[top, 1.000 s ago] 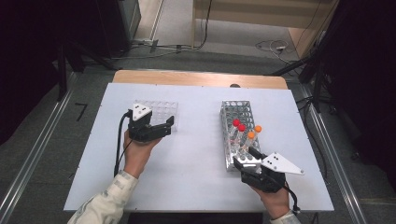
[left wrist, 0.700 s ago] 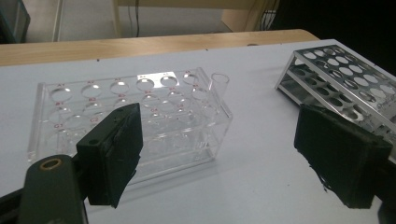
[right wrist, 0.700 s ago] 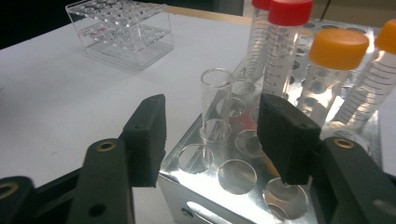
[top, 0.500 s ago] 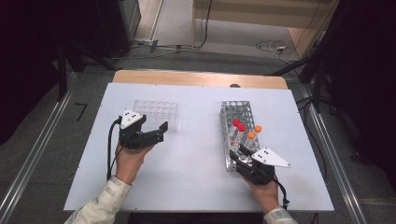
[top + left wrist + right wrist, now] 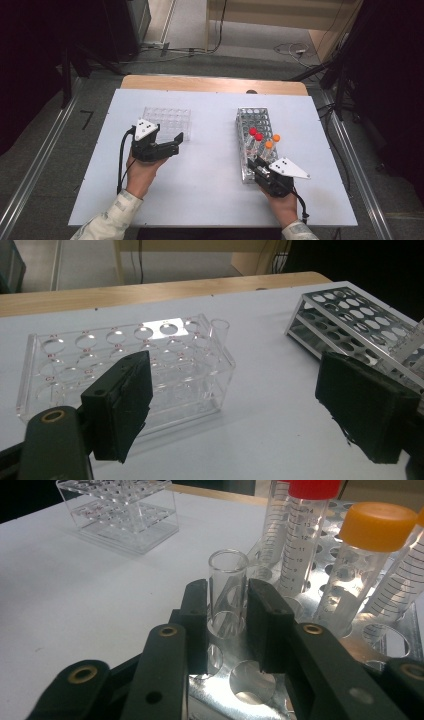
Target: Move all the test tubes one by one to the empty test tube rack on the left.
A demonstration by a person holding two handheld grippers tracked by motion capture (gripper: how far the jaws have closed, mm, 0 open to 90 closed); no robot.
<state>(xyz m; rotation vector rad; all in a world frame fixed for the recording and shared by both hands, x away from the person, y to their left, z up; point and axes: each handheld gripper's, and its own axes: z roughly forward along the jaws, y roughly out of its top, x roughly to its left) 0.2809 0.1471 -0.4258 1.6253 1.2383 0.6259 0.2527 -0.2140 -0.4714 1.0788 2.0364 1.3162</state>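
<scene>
Glass tube, open-topped and uncapped, stands in a hole at the near end of the metal rack, and the right gripper has just been closing its jaws on it: in the right gripper view the two black pads press against the tube's sides just below its rim. The tube is upright in its hole, so the grasp looks made but the lift has not begun. In the high view the right gripper sits at the rack's near end, with a hand behind it.

Just beyond the gripped tube in the same rack stand the capped tubes: two with red caps and two with orange caps. The holes farther back in the rack look empty.

Over on the left, the left gripper hangs with its jaws spread wide and nothing between them; in the left gripper view its pads frame bare table. Right past it sits the clear plastic rack, where one open glass tube already stands at a corner.

Judging from this, the work is moving uncapped tubes from the metal rack to the clear one. One appears placed; this one is gripped but must still be lifted, carried over the white table and set down.
</scene>
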